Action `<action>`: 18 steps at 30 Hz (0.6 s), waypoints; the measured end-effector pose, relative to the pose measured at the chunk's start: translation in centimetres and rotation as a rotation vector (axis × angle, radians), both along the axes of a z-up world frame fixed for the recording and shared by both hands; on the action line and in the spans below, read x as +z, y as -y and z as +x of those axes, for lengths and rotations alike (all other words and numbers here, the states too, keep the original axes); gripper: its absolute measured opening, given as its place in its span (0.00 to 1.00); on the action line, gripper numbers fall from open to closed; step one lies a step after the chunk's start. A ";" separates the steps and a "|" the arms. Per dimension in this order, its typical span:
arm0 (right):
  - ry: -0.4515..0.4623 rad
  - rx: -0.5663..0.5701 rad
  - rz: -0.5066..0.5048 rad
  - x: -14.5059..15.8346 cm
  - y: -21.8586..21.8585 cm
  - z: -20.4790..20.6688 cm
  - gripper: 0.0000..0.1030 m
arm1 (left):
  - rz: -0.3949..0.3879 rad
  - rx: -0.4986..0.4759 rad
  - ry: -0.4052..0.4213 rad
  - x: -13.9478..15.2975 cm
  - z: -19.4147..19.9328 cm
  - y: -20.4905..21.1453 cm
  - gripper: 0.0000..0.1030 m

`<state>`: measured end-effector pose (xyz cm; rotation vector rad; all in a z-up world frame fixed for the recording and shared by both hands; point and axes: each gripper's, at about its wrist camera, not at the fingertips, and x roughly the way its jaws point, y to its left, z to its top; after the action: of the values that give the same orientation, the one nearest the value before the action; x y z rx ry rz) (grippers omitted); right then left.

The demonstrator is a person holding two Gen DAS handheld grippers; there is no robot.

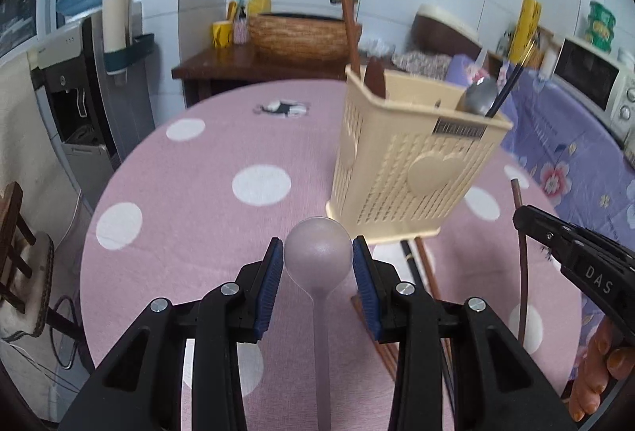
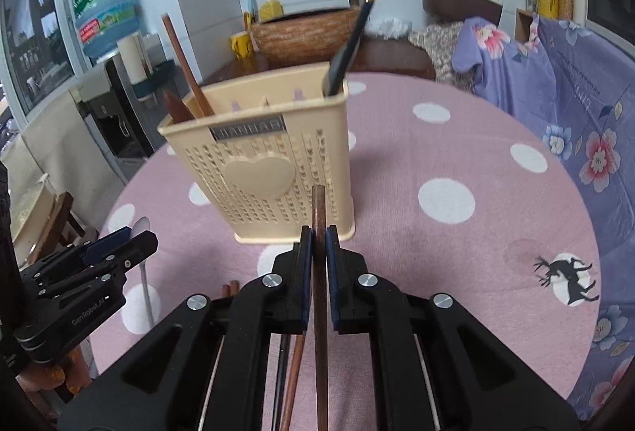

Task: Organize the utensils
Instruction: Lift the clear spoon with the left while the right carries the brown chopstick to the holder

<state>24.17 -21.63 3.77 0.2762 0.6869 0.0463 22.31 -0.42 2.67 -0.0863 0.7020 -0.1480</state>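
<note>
A translucent mauve spoon (image 1: 317,244) sits bowl-forward between the blue pads of my left gripper (image 1: 317,256), which is shut on it above the table. My right gripper (image 2: 319,236) is shut on a brown chopstick (image 2: 318,208) that points at the cream utensil holder (image 2: 270,169). In the left wrist view the holder (image 1: 416,169) stands just beyond the spoon, and the right gripper (image 1: 520,218) comes in from the right with its chopstick (image 1: 522,264). The holder carries a brown chopstick, a wooden spoon, a metal spoon (image 1: 482,97) and black chopsticks. More chopsticks (image 1: 424,264) lie on the table in front of it.
The round table has a pink cloth with white dots (image 1: 198,193). Behind it stand a wooden side table with a wicker basket (image 1: 301,34), a water dispenser (image 1: 79,81) at left, and a microwave (image 1: 595,81) on a purple floral cloth at right.
</note>
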 end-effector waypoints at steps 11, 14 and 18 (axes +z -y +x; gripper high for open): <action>0.128 0.020 -0.024 5.5 0.9 -4.3 0.08 | -0.024 -0.005 0.077 2.6 -1.1 -0.2 0.35; 0.138 0.023 -0.028 6.1 1.1 -5.0 0.08 | -0.021 -0.005 0.076 2.6 -1.2 -0.2 0.35; 0.151 0.025 -0.008 6.4 1.6 -5.4 0.08 | -0.027 0.004 0.077 2.4 -1.3 -0.4 0.35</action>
<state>18.74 -23.22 10.14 0.2539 0.5409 0.0877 21.03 -0.06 5.11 -0.1072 0.6236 -0.1563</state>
